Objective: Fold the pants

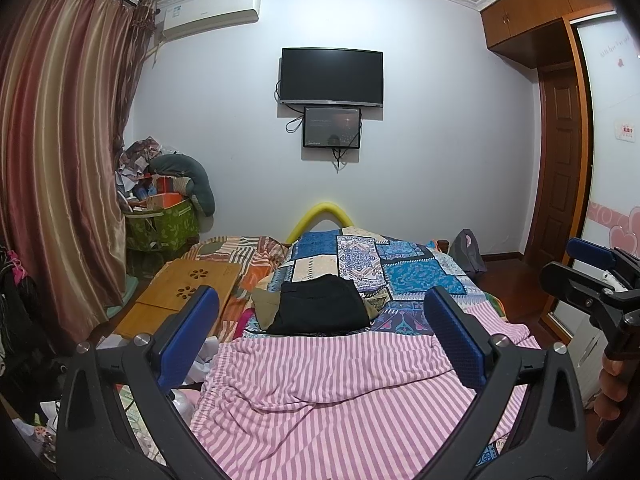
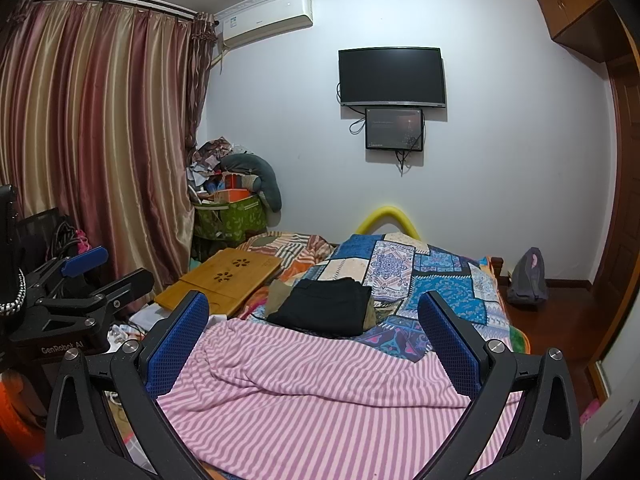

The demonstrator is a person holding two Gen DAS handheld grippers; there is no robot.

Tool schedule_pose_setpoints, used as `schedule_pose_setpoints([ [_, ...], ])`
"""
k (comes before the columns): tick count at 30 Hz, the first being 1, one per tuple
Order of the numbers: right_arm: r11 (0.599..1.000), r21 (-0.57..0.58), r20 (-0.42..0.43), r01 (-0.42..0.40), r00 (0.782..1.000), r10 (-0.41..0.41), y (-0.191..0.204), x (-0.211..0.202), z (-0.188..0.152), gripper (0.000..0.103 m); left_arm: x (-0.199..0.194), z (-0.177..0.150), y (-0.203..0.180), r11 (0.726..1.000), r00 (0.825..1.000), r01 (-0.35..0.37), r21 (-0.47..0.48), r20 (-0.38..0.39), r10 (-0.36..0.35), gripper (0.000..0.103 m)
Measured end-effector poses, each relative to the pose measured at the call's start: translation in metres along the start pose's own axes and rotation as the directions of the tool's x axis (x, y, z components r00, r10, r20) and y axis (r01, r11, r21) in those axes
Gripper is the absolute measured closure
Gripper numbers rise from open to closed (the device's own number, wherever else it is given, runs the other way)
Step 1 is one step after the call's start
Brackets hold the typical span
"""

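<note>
Both grippers gape wide over striped pants (image 1: 320,392) on the patchwork bed (image 1: 412,276), curtained bedroom

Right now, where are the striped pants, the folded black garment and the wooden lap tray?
striped pants (image 1: 320,400), left wrist view, middle of the fabric.
folded black garment (image 1: 320,304), left wrist view, top face.
wooden lap tray (image 2: 228,276), right wrist view, top board near the flower cutouts.

So: one pink striped pants (image 1: 320,392), one folded black garment (image 1: 320,304) on a khaki one (image 1: 264,304), two wall screens, one wooden lap tray (image 1: 180,296), two grippers.
</note>
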State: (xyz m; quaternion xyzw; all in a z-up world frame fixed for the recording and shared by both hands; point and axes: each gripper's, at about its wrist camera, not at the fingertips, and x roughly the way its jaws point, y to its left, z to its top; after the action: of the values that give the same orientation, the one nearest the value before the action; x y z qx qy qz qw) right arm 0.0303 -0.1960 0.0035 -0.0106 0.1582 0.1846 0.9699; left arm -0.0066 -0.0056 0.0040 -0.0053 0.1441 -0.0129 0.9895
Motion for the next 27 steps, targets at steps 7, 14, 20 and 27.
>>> schedule_pose_setpoints([
  [7,1.0,-0.001,0.001,0.0,1.0,0.0,0.0,0.0,-0.001,0.0,0.0,0.0,0.001,1.0,1.0,0.0,-0.001,0.0,0.0,0.0],
  [14,1.0,-0.002,0.002,-0.003,1.0,0.003,0.0,0.0,0.0,0.0,0.002,0.0,0.002,1.0,1.0,0.007,-0.004,-0.008,-0.007,0.0],
  [20,1.0,0.004,-0.013,0.001,1.0,-0.001,0.001,0.008,-0.002,0.0,0.008,-0.001,0.004,1.0,1.0,0.001,0.0,-0.014,-0.001,0.0],
  [27,0.999,-0.004,-0.051,0.036,0.998,-0.036,-0.008,0.03,-0.007,0.0,0.03,0.001,0.016,1.0,0.999,-0.018,-0.001,-0.04,0.018,0.0],
])
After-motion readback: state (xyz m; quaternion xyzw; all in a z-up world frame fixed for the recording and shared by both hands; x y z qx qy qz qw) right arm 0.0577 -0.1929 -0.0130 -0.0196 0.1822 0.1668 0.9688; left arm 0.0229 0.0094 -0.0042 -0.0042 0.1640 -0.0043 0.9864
